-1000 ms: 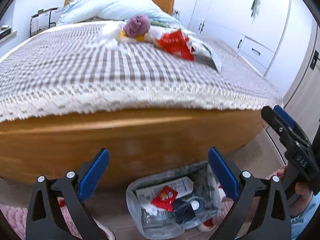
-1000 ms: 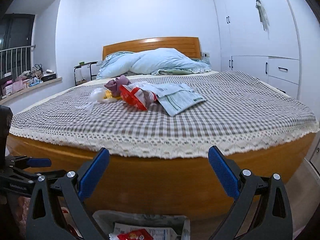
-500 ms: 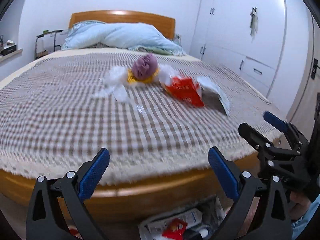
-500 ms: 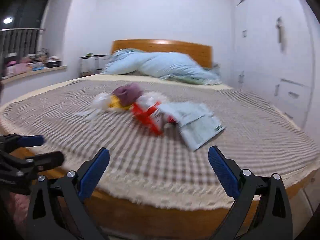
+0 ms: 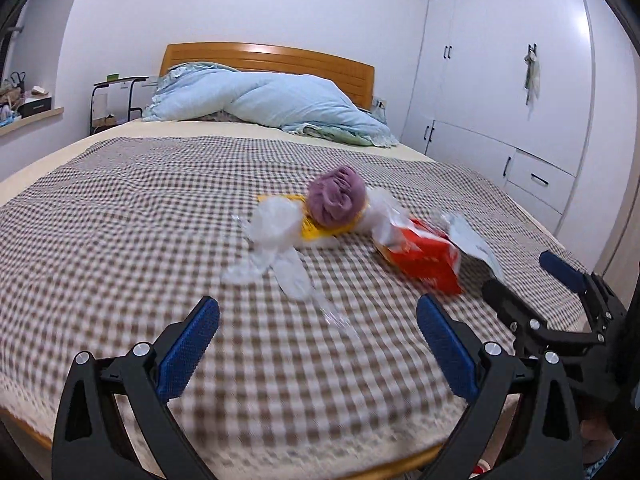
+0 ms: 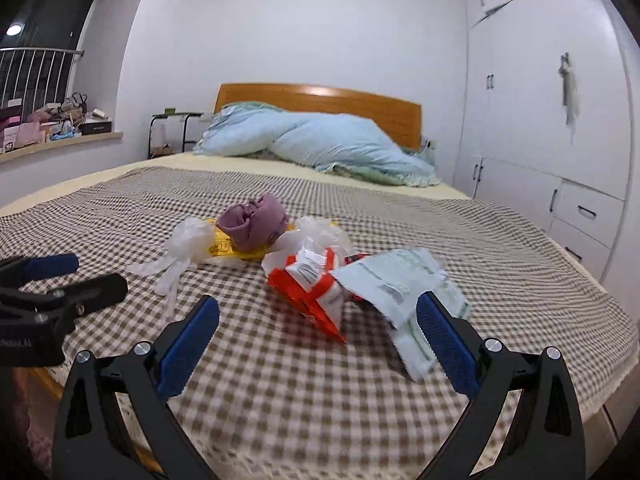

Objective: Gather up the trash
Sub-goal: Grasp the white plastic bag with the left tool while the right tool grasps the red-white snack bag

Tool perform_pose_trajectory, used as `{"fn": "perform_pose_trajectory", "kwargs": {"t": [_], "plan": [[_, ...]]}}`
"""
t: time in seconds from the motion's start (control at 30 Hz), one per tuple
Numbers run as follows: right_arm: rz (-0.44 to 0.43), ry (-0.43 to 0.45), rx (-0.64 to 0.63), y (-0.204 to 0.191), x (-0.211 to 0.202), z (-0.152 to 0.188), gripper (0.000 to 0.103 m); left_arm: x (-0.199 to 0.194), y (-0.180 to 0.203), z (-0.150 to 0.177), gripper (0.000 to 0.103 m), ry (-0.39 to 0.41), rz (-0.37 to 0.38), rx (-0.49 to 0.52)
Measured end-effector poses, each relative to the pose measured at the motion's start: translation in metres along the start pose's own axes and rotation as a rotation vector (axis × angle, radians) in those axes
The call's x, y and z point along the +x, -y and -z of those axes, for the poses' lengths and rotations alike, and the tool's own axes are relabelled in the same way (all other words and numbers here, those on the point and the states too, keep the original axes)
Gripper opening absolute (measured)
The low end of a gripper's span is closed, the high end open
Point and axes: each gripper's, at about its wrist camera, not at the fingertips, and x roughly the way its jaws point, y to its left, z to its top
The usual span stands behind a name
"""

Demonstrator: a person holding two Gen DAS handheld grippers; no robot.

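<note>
While both grippers hang spread and empty over the near edge of the bed, no trash from this pile is picked up yet

Left gripper (image 5: 318, 344) jaws wide apart, nothing between; right gripper (image 6: 318, 344) same, its right pad overlapping the pale green-printed wrapper (image 6: 404, 284) in view, contact unclear. Ahead on the checked bedspread (image 5: 120, 240): clear plastic bag (image 5: 274, 236), yellow packet (image 6: 224, 246) under a purple bundle (image 5: 337, 197), red snack bag (image 6: 316, 292) just beside the pale wrapper. All pieces lie clustered mid-bed, touching or overlapping, none gripped. No bin visible. Judged: whole pile left to collect; red bag and pale wrapper nearest the right gripper
</note>
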Motion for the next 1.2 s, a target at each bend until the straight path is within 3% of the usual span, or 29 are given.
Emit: {"fn": "perform_pose_trajectory", "kwargs": {"t": [0.27, 0.5, 0.63, 0.83, 0.87, 0.93, 1.0, 1.07, 1.17, 1.2], "plan": [[-0.022, -0.149, 0.052, -0.005, 0.045, -0.009, 0.095, 0.028, -0.022, -0.024, 0.095, -0.028, -0.023, -0.034], [0.015, -0.246, 0.043, -0.013, 0.086, -0.022, 0.095, 0.060, -0.029, -0.040, 0.095, -0.097, -0.052, -0.027], [0.029, -0.281, 0.040, -0.010, 0.104, -0.027, 0.095, 0.080, -0.026, -0.050, 0.095, -0.139, -0.060, -0.020], [-0.017, -0.330, 0.074, -0.004, 0.119, -0.029, 0.095, 0.111, -0.021, -0.062, 0.095, -0.208, -0.075, -0.022], [-0.024, -0.333, 0.081, -0.003, 0.120, -0.029, 0.092, 0.116, -0.022, -0.063, 0.094, -0.219, -0.081, -0.026], [-0.023, -0.341, 0.102, 0.000, 0.121, -0.027, 0.072, 0.127, -0.026, -0.063, 0.086, -0.238, -0.081, -0.057], [-0.046, -0.359, 0.128, 0.003, 0.124, -0.025, 0.070, 0.135, -0.030, -0.063, 0.085, -0.251, -0.083, -0.082], [-0.059, -0.363, 0.153, 0.006, 0.124, -0.024, 0.064, 0.143, -0.033, -0.063, 0.077, -0.270, -0.074, -0.106], [-0.072, -0.347, 0.173, 0.008, 0.120, -0.024, 0.056, 0.151, -0.035, -0.062, 0.051, -0.302, -0.058, -0.123], [-0.077, -0.338, 0.179, 0.009, 0.118, -0.024, 0.053, 0.151, -0.036, -0.060, 0.036, -0.311, -0.043, -0.132]]}}
